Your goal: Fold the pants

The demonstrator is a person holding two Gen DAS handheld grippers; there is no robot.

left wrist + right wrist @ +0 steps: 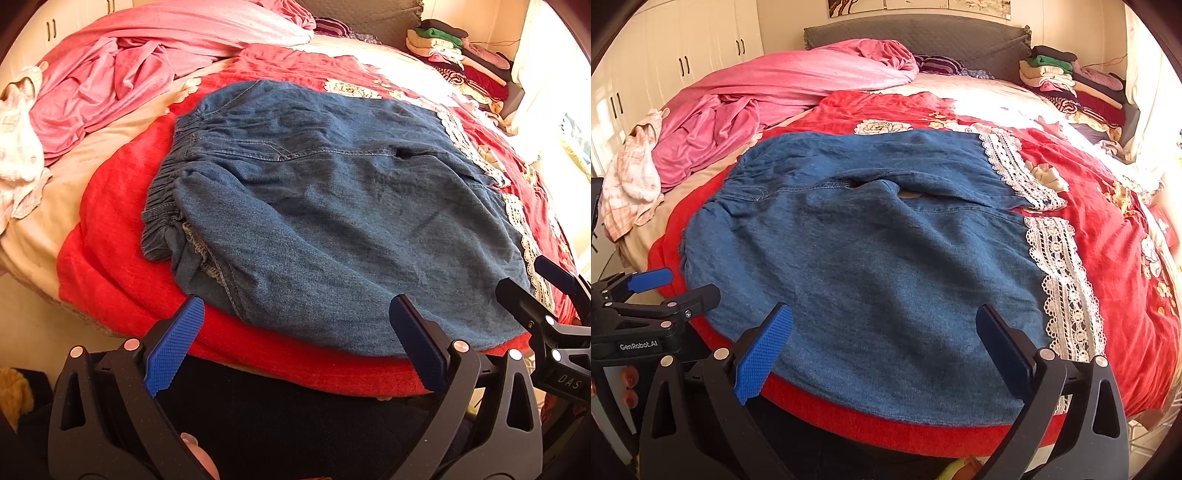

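Bedroom, bed (960,92) under red blanket (1108,229); denim pants (871,258) spread flat on it, both grippers hovering at near edge.

Left gripper (295,332): blue-padded fingers wide apart, empty, held just above the pants' near hem, nothing clamped. Right gripper (882,332): fingers also spread apart, empty, over the near denim edge, just beside the left one. Pants lie sideways, elastic waistband (166,192) to the left, white lace cuffs (1060,280) to the right, legs side by side. Pink bedding (783,92) bunched at far left, pale garment (631,177) beside it. Grey headboard (923,33) behind, clothes stack (1067,77) at far right corner, white wardrobe doors (676,55) left.
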